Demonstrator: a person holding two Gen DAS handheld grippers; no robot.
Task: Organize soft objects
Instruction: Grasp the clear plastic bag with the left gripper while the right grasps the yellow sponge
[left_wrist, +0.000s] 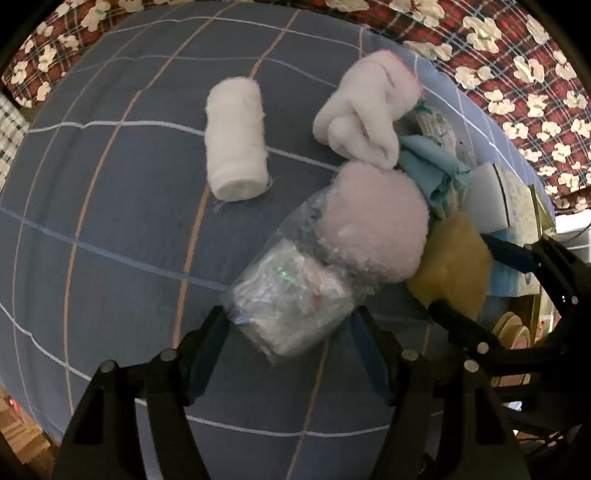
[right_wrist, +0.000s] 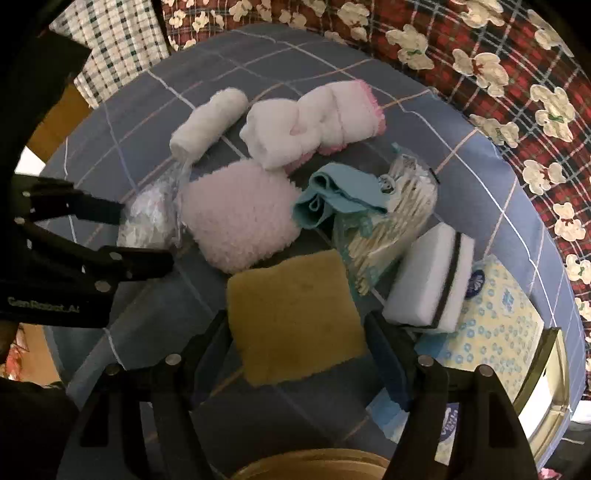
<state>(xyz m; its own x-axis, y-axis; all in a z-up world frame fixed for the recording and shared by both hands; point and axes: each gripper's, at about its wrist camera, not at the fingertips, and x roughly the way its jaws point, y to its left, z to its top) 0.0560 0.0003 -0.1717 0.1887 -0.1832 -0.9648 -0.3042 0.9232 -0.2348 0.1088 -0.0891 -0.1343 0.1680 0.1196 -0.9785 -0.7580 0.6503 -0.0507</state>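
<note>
A clear plastic bag of white pads (left_wrist: 291, 306) lies on the blue checked cloth (left_wrist: 110, 221), half under a pink fluffy pad (left_wrist: 373, 225). My left gripper (left_wrist: 291, 317) points down over the bag, open, one finger on each side of it. A yellow sponge (right_wrist: 295, 317) lies flat between the fingers of my right gripper (right_wrist: 295, 325), which is also open. The right wrist view shows the left gripper (right_wrist: 147, 236) astride the bag (right_wrist: 147, 221). The left wrist view shows the right gripper (left_wrist: 465, 273) astride the sponge (left_wrist: 454, 266).
A rolled white towel (right_wrist: 207, 122), a folded white-and-pink towel (right_wrist: 317, 122), a teal cloth (right_wrist: 332, 195), a bag of cotton swabs (right_wrist: 391, 214), a white sponge block (right_wrist: 432, 284) and a tissue pack (right_wrist: 498, 325) crowd the cloth. A gold tray rim (right_wrist: 550, 373) sits at the right edge.
</note>
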